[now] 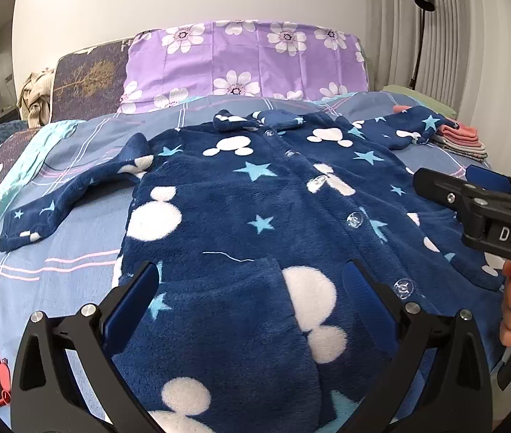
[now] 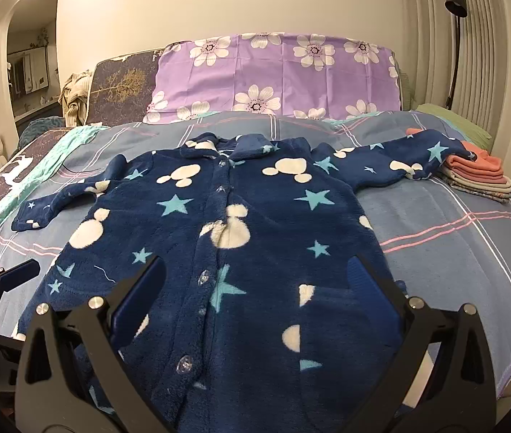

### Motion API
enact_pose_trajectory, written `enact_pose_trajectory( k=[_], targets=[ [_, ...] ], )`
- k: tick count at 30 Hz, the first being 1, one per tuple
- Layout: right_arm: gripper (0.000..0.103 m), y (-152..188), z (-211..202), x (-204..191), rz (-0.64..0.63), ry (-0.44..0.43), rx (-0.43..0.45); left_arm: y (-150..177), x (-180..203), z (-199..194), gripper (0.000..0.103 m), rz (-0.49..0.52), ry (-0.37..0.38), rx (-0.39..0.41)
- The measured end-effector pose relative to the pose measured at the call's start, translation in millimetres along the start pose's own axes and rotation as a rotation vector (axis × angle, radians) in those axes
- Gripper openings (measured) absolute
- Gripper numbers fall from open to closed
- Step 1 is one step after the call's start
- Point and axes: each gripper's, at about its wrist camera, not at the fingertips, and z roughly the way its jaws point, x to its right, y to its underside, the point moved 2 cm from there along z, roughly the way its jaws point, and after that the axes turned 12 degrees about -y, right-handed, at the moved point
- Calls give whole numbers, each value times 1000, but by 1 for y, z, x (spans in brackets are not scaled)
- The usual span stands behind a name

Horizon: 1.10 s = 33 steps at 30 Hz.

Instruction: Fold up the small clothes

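A small navy fleece pyjama top (image 2: 233, 238) with white mouse-head shapes and pale blue stars lies buttoned, front up, sleeves spread wide on the blue checked bedspread (image 2: 453, 223), seemingly flattened ready for folding; the left tongs (image 1: 251, 299) and right tongs (image 2: 266, 288) hover released above its lower half, grasping nothing; the right sleeve's cuff overlaps a stack of folded pink and grey cloths (image 2: 479, 176); the hem is hidden behind the tongs' frames.
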Motion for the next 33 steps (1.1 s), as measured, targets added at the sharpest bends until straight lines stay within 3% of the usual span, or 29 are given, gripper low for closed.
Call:
enact_pose_trajectory(
  k=[33],
  targets=[
    [101,5,13,4,-12,49,-49,5,-5,8,102,-33,26,-33]
  ],
)
